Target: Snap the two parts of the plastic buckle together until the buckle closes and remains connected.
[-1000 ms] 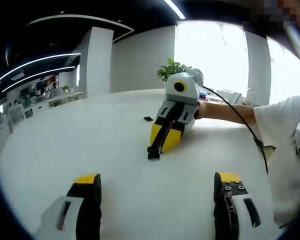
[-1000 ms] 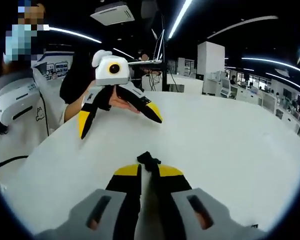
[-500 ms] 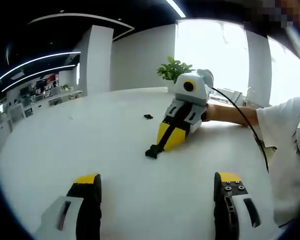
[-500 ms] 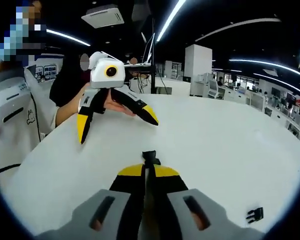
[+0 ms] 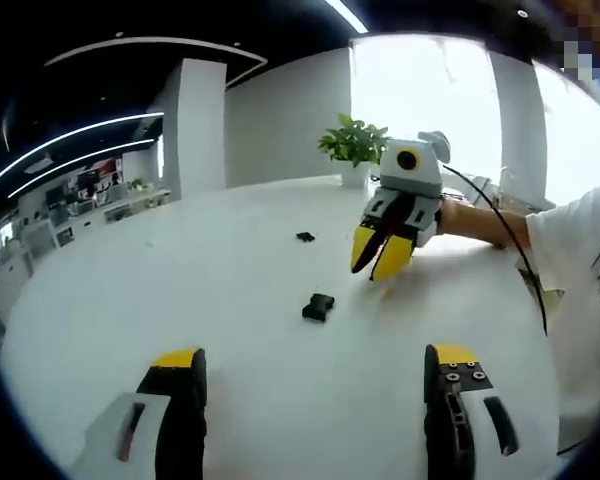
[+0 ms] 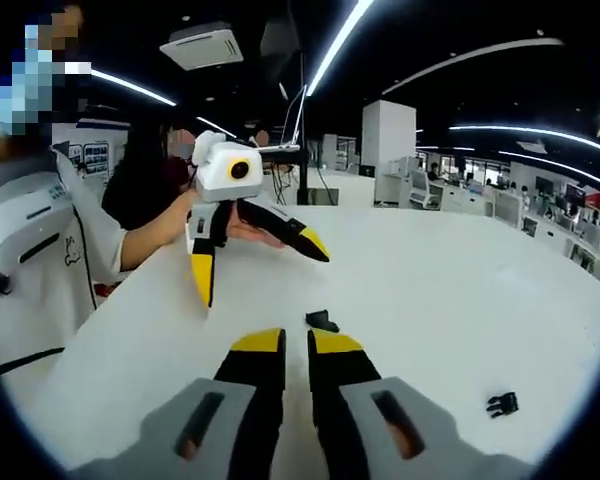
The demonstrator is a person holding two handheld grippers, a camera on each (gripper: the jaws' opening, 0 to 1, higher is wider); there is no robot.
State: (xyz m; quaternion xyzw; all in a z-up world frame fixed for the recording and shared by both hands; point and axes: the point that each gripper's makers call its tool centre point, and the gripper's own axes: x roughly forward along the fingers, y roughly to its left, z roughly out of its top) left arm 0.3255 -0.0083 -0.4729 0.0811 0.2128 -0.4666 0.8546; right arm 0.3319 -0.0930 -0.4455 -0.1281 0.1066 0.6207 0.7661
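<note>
Far buckle part (image 5: 305, 237) too small.

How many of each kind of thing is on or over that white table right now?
Black buckle pieces: 2, a nearer one and a farther one
Hand-held grippers: 2, the left hand-held gripper and the right hand-held gripper
Potted plants: 1
Total: 5

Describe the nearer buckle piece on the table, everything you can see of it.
The nearer buckle piece is small, black and looks like plastic. It lies flat on the white table, free of both grippers, with the right gripper raised beyond it. In the right gripper view it sits just past the jaw tips. Its prongs or slots are too small to make out.
</note>
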